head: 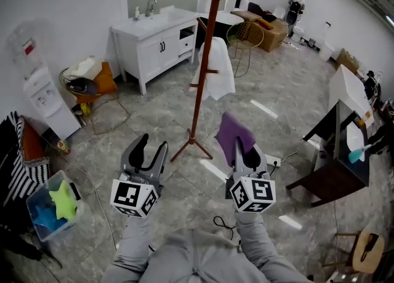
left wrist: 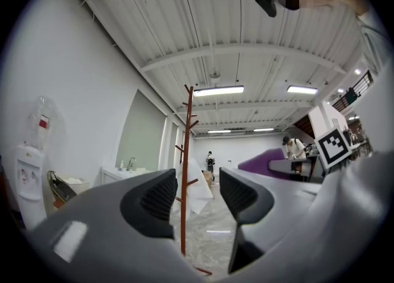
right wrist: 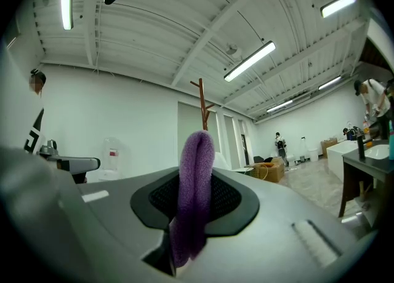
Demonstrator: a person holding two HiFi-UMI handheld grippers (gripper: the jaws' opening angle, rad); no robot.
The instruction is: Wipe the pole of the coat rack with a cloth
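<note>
The right gripper (head: 245, 155) pinches a purple cloth (head: 233, 133) tight in its fingers. The left gripper (head: 151, 147) has its fingers apart, holding nothing. The pole (head: 203, 72) stands near, ahead of both.

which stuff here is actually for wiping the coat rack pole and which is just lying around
For the job: coat rack pole; purple cloth, pinched in the right claw; left claw, open and empty.
Just lying about: white sink cabinet; water dispenser; blue bin; wire chair; dark table.
</note>
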